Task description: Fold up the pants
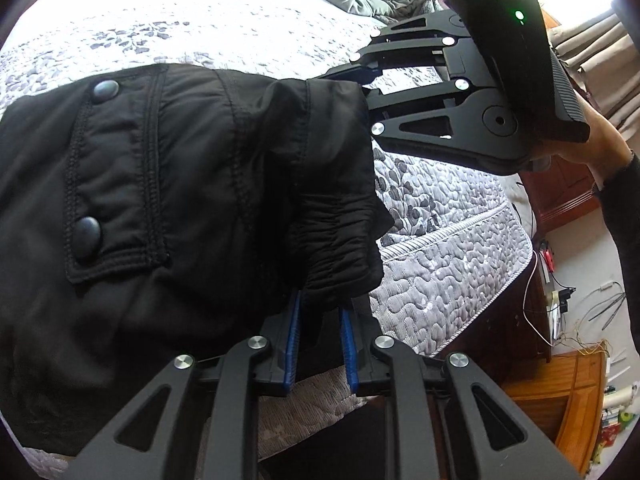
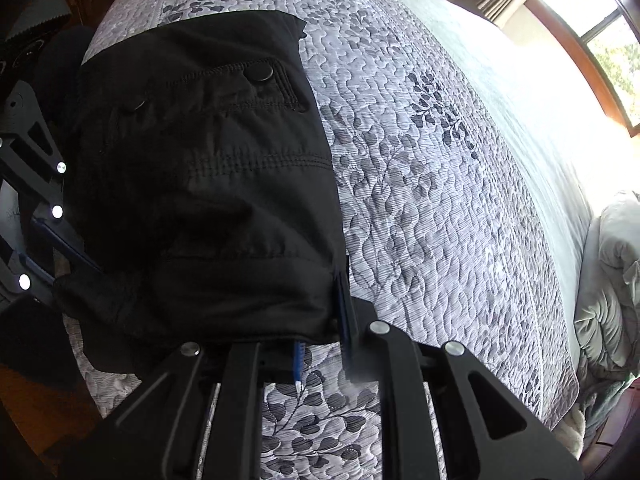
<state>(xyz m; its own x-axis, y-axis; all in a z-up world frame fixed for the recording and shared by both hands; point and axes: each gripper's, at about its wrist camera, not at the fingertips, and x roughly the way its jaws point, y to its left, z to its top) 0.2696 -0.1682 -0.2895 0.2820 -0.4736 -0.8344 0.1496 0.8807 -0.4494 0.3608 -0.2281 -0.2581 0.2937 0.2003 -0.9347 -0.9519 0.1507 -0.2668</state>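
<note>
Black pants point(image 1: 160, 200) with a snap-button pocket flap lie bunched over a quilted grey bed. My left gripper point(image 1: 320, 304) is shut on the gathered elastic edge of the pants, its blue pads pinching the cloth. In the right wrist view the same pants point(image 2: 208, 184) drape across the bed, and my right gripper point(image 2: 324, 320) is shut on their near edge, with cloth covering the fingertips. The right gripper point(image 1: 356, 80) also shows in the left wrist view, its tips buried in the far end of the fold. The left gripper's arms show at the left border of the right wrist view.
The bed quilt point(image 2: 440, 200) stretches wide to the right of the pants. A crumpled grey duvet point(image 2: 616, 288) lies at the bed's far end. The mattress edge point(image 1: 460, 264) drops to a floor with wooden furniture point(image 1: 568, 392) and cables. A person's hand point(image 1: 600, 148) holds the right gripper.
</note>
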